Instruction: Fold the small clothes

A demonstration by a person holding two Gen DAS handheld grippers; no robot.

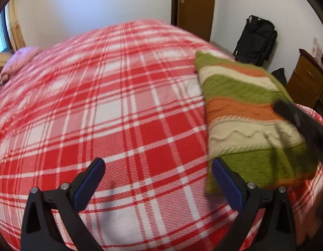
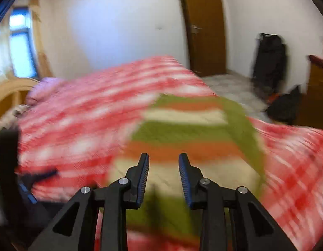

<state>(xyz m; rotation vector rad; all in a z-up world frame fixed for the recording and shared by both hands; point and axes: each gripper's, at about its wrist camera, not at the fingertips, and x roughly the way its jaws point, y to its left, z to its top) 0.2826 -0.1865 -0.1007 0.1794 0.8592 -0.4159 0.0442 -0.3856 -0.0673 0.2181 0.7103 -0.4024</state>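
Note:
A folded knit sweater (image 1: 245, 113) with green, orange and cream stripes lies on the red-and-white plaid bedspread (image 1: 119, 104), to the right in the left wrist view. My left gripper (image 1: 158, 167) is open wide and empty, above the bedspread just left of the sweater's near edge. My right gripper (image 2: 164, 163) is partly open and empty, hovering over the sweater (image 2: 188, 129); this view is motion-blurred. The right gripper also shows as a dark blurred shape (image 1: 303, 123) over the sweater's right side. The left gripper shows at the left edge of the right wrist view (image 2: 29, 179).
A pink pillow (image 1: 21, 60) lies at the bed's far left by a wooden headboard. A brown door (image 1: 195, 8), a black bag (image 1: 255, 39) and a wooden dresser (image 1: 308, 81) stand beyond the bed's right side.

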